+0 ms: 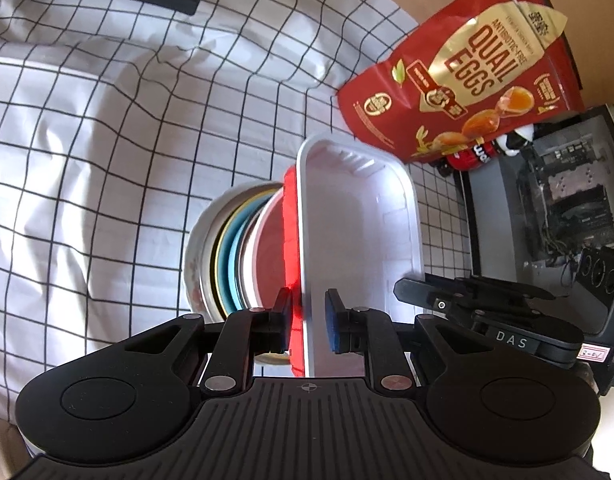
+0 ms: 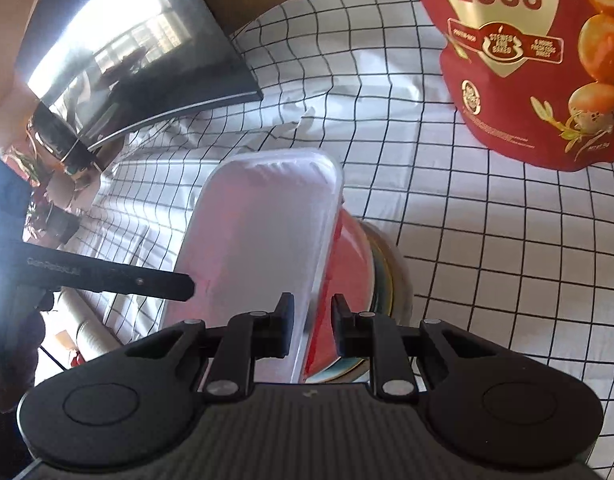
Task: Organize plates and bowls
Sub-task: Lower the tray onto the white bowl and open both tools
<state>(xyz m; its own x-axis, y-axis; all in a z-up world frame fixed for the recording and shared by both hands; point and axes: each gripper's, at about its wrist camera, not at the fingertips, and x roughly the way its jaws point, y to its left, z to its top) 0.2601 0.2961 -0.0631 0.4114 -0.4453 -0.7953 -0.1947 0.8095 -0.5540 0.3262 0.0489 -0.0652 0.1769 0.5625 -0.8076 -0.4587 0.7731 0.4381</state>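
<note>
The left gripper and the right gripper are each clamping the rim of the same white rectangular tray, one at either long edge, so both claws are grasping it. The tray is sitting on top of a stack: a red plate directly beneath it, then pink, blue and yellow-rimmed dishes, and a flowered white bowl at the bottom, all standing on the checked tablecloth. The tray is riding off-centre, overhanging the round dishes. The risk is that the pads are also pinching the red plate's edge, so a lift could be dragging it along and tipping the pile. Uneven pulling by the two hands could be twisting the thin tray free. The red snack bag is standing close by and could be knocked over.
</note>
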